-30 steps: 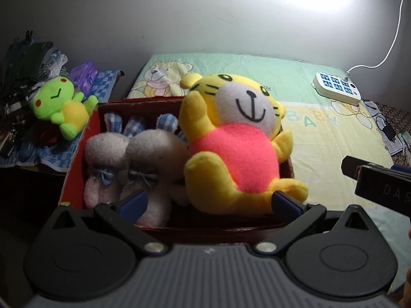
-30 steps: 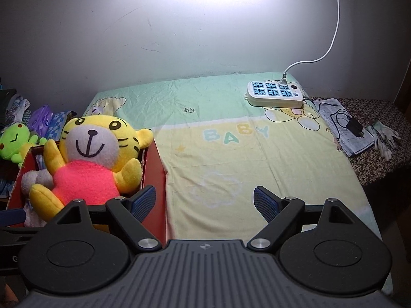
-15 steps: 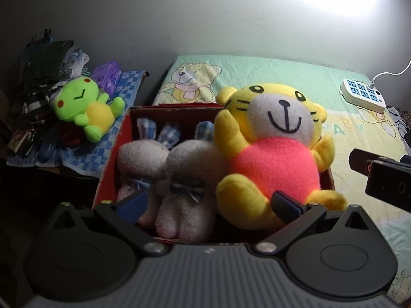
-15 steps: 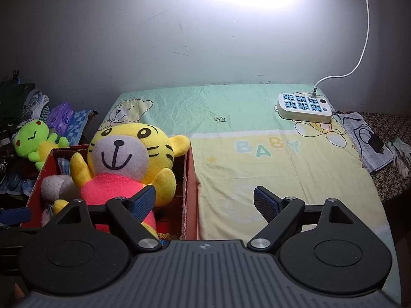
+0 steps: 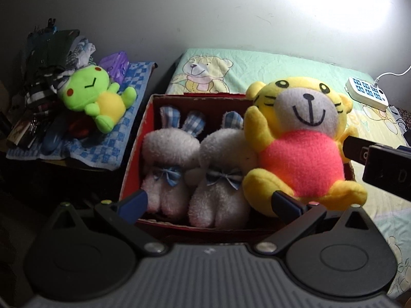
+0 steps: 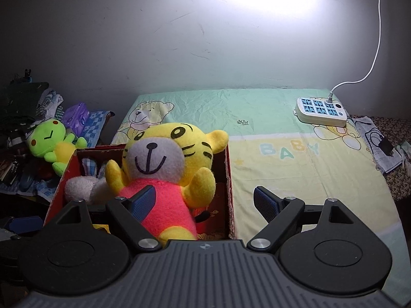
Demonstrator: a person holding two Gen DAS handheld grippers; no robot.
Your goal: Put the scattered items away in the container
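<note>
A red box stands on the bed's left edge and also shows in the right wrist view. It holds two white rabbit plushes and a yellow tiger plush in a pink shirt. A green frog plush lies outside the box on a blue checked cloth to the left. My left gripper is open and empty just in front of the box. My right gripper is open and empty over the box's right wall.
The bed has a green and yellow "BABY" sheet. A white power strip with a cable lies at its far right. Papers and a charger lie beyond it. Piled clothes and clutter sit at the left.
Both cameras have swung left, so the box and plushes shifted right in each view. The frog plush has come further into view. Both grippers stay open.
</note>
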